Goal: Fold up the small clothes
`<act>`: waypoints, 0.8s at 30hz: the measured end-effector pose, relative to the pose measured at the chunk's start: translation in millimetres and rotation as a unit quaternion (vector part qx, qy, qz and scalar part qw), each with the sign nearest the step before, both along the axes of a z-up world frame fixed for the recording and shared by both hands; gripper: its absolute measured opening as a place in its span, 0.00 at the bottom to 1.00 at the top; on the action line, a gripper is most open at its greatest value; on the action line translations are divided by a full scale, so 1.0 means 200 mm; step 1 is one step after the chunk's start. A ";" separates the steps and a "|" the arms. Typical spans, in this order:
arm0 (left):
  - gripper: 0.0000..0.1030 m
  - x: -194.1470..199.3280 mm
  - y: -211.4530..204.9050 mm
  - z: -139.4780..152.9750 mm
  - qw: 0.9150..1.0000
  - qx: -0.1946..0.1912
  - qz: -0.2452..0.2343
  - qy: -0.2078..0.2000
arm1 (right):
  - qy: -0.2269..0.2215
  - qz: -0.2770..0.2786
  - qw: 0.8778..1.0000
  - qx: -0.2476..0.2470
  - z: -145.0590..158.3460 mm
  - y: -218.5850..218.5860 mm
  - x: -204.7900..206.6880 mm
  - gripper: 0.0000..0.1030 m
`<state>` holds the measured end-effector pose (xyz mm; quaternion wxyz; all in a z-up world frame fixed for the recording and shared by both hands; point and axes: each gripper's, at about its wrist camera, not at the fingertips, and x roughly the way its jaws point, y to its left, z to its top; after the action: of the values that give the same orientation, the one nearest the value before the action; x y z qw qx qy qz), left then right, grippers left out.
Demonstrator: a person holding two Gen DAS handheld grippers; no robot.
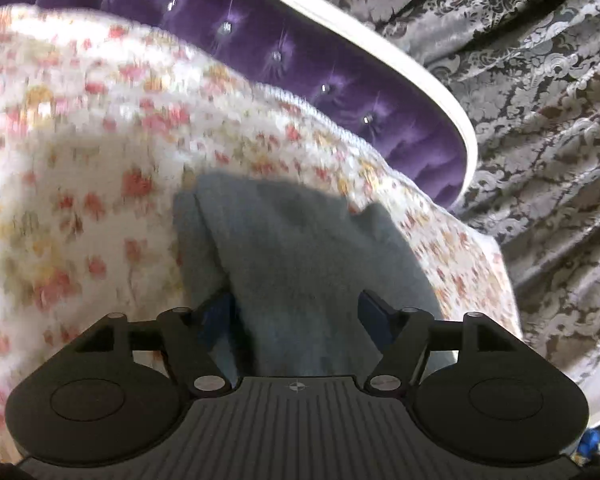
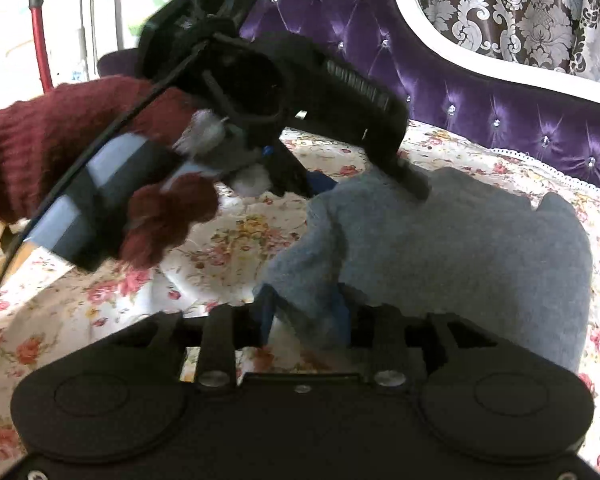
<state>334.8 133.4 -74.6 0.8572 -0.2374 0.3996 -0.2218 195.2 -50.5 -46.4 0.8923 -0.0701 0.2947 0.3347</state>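
A small grey knit garment [image 2: 460, 240] lies on the floral bedspread [image 2: 80, 304]. It also shows in the left wrist view [image 1: 300, 248]. My right gripper [image 2: 306, 312] is shut on a near-left fold of the garment, with cloth bunched between its blue pads. My left gripper [image 1: 300, 312] has its jaws apart, and the grey cloth lies between and partly over the fingers. In the right wrist view the left gripper [image 2: 364, 184] presses down on the garment's far-left edge, held by a hand in a dark red sleeve [image 2: 40, 148].
A purple tufted headboard [image 2: 480, 80] with a white frame runs behind the bed. Patterned grey curtains [image 1: 540, 100] hang beyond it. A red pole [image 2: 40, 40] stands at far left.
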 end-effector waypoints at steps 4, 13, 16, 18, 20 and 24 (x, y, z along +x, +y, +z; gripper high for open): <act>0.66 0.07 -0.08 0.00 0.994 0.109 0.019 0.001 | 0.013 -0.005 0.999 0.043 0.05 -0.09 -0.03 0.44; 0.74 -0.11 -0.01 0.06 0.988 0.140 0.050 -0.051 | 0.033 -0.068 0.990 0.119 0.19 -0.41 0.04 0.76; 0.93 -0.21 0.04 0.12 0.993 0.087 0.053 -0.052 | 0.044 -0.106 0.983 0.143 0.20 -0.52 0.14 0.80; 0.96 -0.27 0.05 0.14 0.996 0.055 0.046 -0.046 | 0.059 -0.129 0.977 0.160 0.18 -0.58 0.21 0.83; 1.00 -0.30 0.04 0.13 0.998 0.034 0.037 -0.036 | 0.080 -0.146 0.968 0.187 0.15 -0.64 0.27 0.91; 1.00 -0.33 -0.01 0.06 1.000 0.020 0.019 -0.006 | 0.130 -0.168 0.952 0.219 0.06 -0.73 0.37 0.94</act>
<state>268.1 131.7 -62.9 0.8684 -0.2265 0.3938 -0.1989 269.3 -196.0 -33.6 0.8831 0.2215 0.3350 0.2428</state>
